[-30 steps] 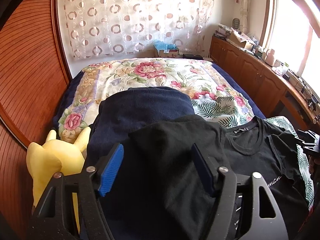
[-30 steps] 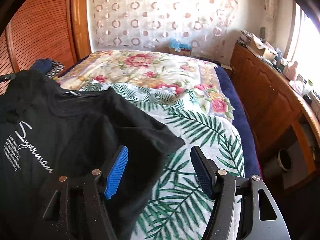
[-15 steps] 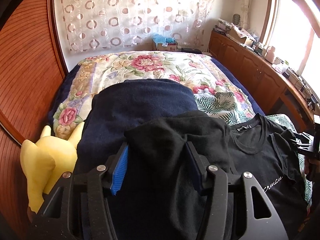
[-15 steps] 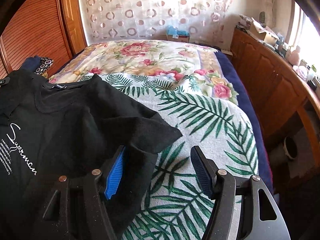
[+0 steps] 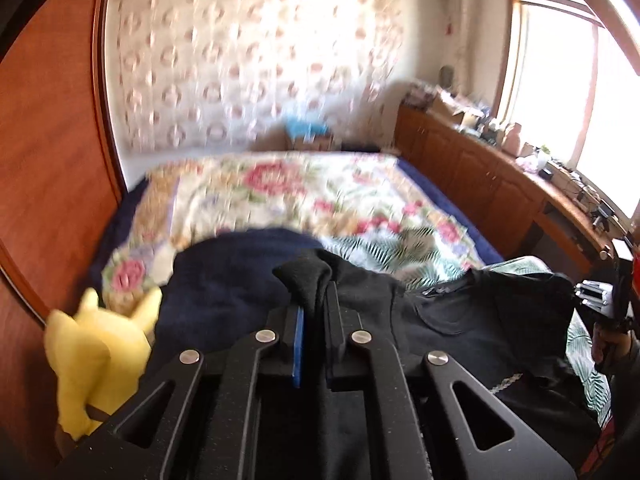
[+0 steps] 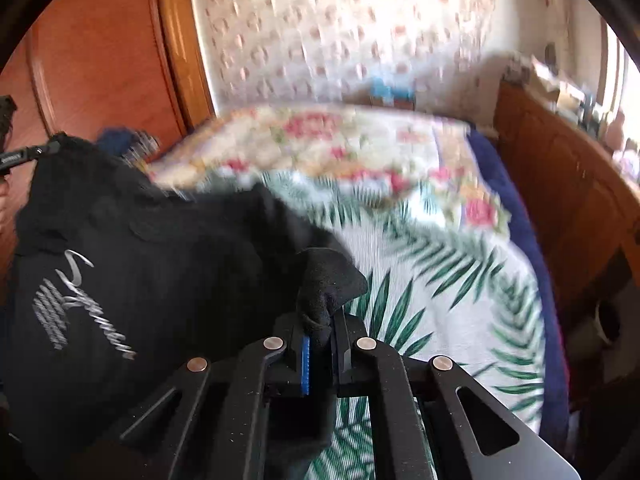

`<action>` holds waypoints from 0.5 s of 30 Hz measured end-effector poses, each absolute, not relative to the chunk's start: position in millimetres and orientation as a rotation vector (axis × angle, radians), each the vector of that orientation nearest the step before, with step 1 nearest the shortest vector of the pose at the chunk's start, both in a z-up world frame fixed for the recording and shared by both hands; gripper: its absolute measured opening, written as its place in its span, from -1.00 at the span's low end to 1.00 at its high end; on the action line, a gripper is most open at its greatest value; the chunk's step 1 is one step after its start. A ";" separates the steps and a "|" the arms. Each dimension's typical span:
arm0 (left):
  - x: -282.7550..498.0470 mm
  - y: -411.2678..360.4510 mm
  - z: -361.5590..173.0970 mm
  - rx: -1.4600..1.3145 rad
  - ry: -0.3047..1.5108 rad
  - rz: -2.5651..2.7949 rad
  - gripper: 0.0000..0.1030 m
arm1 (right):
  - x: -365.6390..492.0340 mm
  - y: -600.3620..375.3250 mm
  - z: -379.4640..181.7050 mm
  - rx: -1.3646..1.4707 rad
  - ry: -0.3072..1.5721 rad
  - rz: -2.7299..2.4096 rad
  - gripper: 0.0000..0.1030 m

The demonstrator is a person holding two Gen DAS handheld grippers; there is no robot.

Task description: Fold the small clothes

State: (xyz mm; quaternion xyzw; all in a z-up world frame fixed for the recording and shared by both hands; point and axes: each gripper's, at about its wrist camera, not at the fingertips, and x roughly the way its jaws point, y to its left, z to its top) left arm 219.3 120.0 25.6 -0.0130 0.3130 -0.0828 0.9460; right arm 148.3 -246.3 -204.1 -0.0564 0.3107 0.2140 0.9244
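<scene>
A black T-shirt (image 5: 460, 320) with white script on its chest (image 6: 92, 304) lies spread on the bed between my two grippers. In the left wrist view my left gripper (image 5: 314, 300) has its jaws closing on the bunched left sleeve (image 5: 304, 276), and the blue pads pinch the cloth. My right gripper (image 6: 320, 320) is closing its jaws on the right sleeve (image 6: 328, 280), which is gathered into a knot of fabric above the pads. Both sleeves are lifted a little off the bed. The right gripper also shows at the far right edge (image 5: 600, 296).
A yellow plush toy (image 5: 96, 352) sits at the left by the wooden wall (image 5: 52, 160). A navy blanket (image 5: 232, 272) lies under the shirt's left side, a palm-leaf sheet (image 6: 440, 288) under its right. Beyond are a floral quilt (image 5: 280, 184) and a cluttered wooden cabinet (image 5: 500, 184).
Both grippers went from wide open around the sleeves to closed on them. Both have risen slightly, bunching and lifting the cloth; the views are now motion-blurred.
</scene>
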 end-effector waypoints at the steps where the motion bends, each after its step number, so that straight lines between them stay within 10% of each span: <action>1: 209.5 115.8 36.3 -0.018 0.608 -0.168 -0.84 | 136.2 -252.3 -190.5 -0.106 0.595 0.435 -0.89; 15: 106.5 116.2 219.8 -0.049 0.232 -0.176 -0.85 | -3.5 -328.9 42.9 -0.110 0.110 0.333 -0.89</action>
